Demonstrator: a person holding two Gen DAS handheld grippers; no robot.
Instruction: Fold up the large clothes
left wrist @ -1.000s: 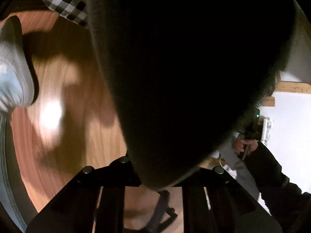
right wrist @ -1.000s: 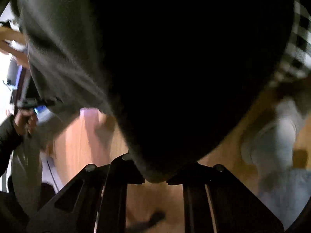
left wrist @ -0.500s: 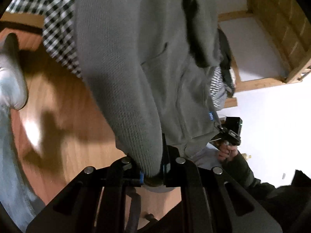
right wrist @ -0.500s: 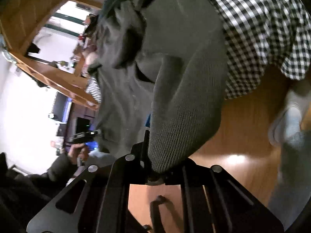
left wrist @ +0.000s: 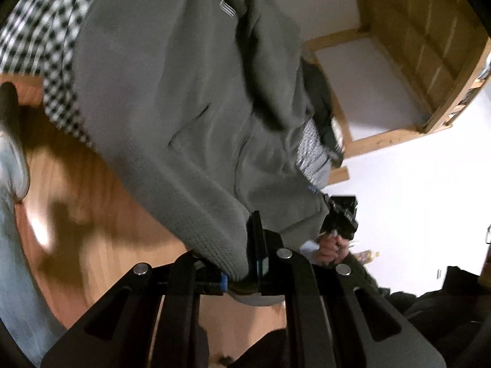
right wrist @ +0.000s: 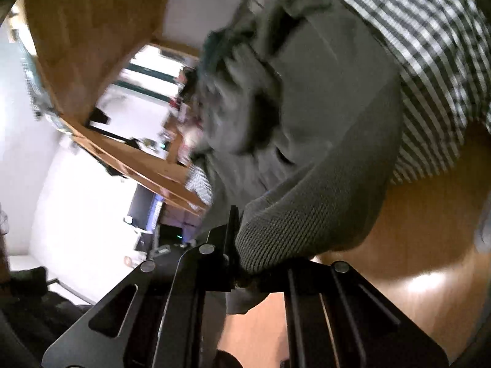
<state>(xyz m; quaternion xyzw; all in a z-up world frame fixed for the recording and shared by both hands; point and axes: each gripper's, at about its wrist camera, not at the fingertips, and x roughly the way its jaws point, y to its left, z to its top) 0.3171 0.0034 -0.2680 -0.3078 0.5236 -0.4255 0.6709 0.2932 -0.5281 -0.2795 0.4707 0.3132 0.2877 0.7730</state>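
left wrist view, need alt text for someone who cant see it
The left gripper is shut on the ribbed hem of a grey sweatshirt, which hangs above a wooden floor. A black-and-white checked cloth shows behind it.

A lived-in room in a home, it seems, perhaps a bedroom. The floor [left wrist: 101, 214] is warm wood boards, glossy under the light, and the walls [left wrist: 414, 190] are plain white. A pale timber frame [left wrist: 396, 135] with a slatted panel, like a loft bed or tall shelving, stands against the wall; in the right view a wooden shelf [right wrist: 122, 159] carries small clutter. Below it sit a dark screen [right wrist: 138, 202] and lit electronics. Clothes [right wrist: 429, 61] lie heaped about.
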